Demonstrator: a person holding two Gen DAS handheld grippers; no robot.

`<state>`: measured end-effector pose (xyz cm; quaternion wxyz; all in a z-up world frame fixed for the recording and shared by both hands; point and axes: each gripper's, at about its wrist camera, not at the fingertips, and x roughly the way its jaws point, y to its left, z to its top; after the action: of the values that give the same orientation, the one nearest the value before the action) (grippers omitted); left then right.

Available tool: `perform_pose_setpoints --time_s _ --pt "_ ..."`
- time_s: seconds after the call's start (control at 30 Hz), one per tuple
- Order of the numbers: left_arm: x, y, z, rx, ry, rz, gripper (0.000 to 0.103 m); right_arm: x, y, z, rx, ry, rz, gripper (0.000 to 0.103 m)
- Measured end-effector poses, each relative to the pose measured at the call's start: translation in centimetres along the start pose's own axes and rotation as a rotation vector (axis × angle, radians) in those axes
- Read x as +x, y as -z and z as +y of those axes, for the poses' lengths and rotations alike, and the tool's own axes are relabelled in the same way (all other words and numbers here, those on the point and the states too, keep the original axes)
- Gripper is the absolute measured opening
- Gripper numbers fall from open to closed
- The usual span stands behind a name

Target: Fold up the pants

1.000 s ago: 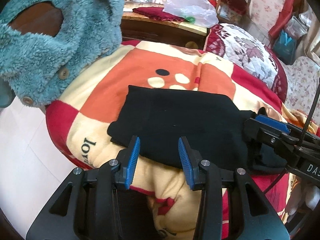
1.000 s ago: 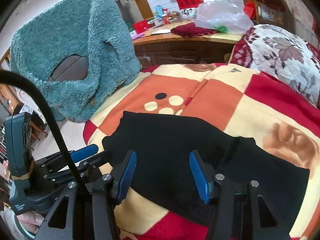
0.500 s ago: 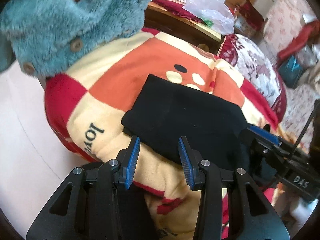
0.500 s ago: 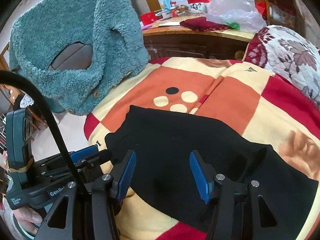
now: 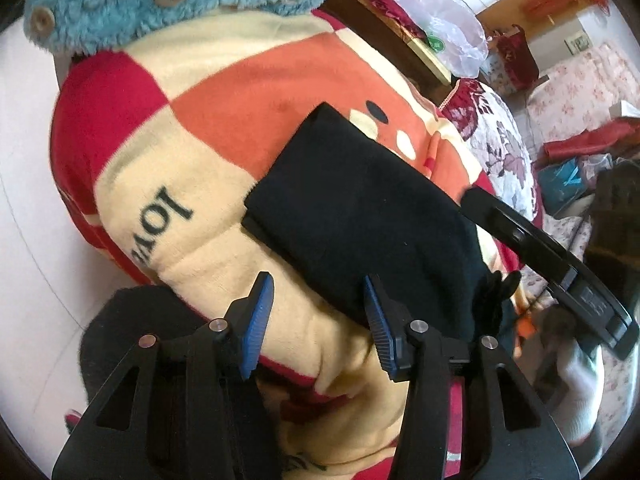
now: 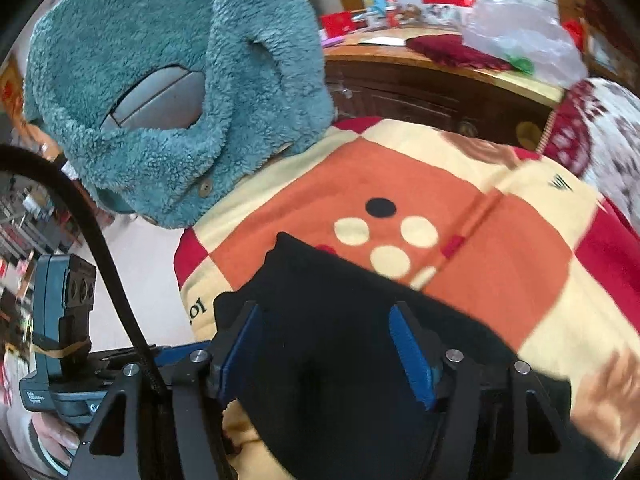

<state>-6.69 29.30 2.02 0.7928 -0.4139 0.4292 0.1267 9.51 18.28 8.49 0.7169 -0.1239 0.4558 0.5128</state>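
At the bottom of the left wrist view, the left gripper (image 5: 318,316) is seen with its fingers spread and nothing between them, above the cream part of the blanket (image 5: 224,92). Just behind the fingertips, in the middle of the frame, the black pants (image 5: 360,216) are laid folded on the blanket. At the bottom of the right wrist view, the right gripper (image 6: 326,344) is also held with fingers spread, directly over the pants (image 6: 340,320); contact cannot be told. In the upper left of this frame a teal fleece jacket (image 6: 168,80) is hung, and a wooden cabinet (image 6: 420,88) is seen behind.
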Motion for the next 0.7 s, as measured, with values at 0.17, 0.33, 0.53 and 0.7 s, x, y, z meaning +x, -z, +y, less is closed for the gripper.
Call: perform_pose_setpoints --time_s 0.17,0.33,0.53,0.7 --pt "0.4 0.3 -0.2 -0.048 0.07 0.033 0.046 2.2 -1.6 -0.6 -0.065 0.007 0.064 0.064" --pt "0.9 0.7 -1.1 -0.05 0.107 0.062 0.046 3.1 -2.2 -1.2 -0.084 -0.002 0.092 0.064" --pt "1.2 0.5 -1.3 -0.064 0.127 0.055 0.048 3.5 -2.4 -1.3 -0.083 -0.036 0.092 0.064" --pt "1.4 -0.3 -0.7 -0.089 0.179 0.056 0.049 4.4 -3.2 -1.2 -0.109 -0.049 0.107 0.064"
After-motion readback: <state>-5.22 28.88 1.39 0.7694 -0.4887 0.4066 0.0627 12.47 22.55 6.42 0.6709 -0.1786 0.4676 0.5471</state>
